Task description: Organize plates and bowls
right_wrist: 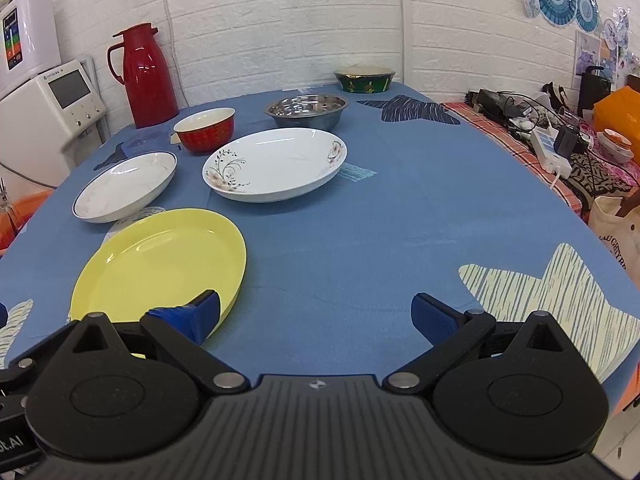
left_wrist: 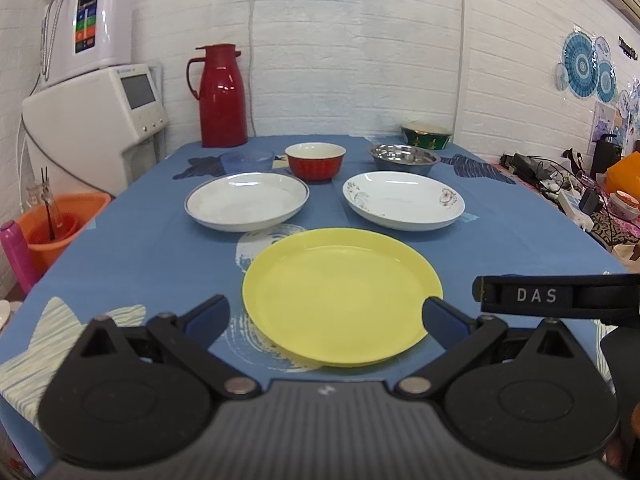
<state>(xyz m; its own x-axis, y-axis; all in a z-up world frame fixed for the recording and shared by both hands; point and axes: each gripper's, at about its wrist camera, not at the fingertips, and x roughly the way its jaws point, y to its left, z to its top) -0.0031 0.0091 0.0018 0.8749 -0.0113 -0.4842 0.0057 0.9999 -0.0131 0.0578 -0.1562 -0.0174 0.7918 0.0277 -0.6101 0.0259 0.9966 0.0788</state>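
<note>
Left gripper (left_wrist: 326, 318): jaws spread wide, nothing between them, hanging low over the near half of the yellow plate (left_wrist: 342, 296); its right fingertip overlaps the plate's rim in the left wrist view.
Right gripper (right_wrist: 316, 316): also wide apart and holding nothing, just to the right of the yellow plate, over bare cloth.
Surface: blue tablecloth (right_wrist: 380, 240) with pale striped starfish prints and a couple of dark ones, covers the whole table.
Yellow plate: closest dish, flat on the cloth, front and centre. Using it as the anchor for everything else.
Blue-rimmed white plate (left_wrist: 246, 200): right behind the yellow plate, to the left, not touching it.
Floral white plate (left_wrist: 404, 200): behind the yellow plate to the right, apart from the other white one.
Red bowl (left_wrist: 315, 161): further back, between the two white plates.
Blue bowl (left_wrist: 247, 160): small translucent one just left of the red bowl.
Steel bowl (left_wrist: 404, 159): behind the floral plate.
Green bowl (left_wrist: 426, 137): furthest back, gold pattern, near the wall.
Red thermos jug (left_wrist: 222, 96): far left corner of the table.
Room: white brick wall (left_wrist: 340, 40), white appliances (left_wrist: 96, 112) stacked off the far left, orange bucket (left_wrist: 60, 224) on the floor left of the table, messy side table (right_wrist: 560, 148) with cables on the right.
</note>
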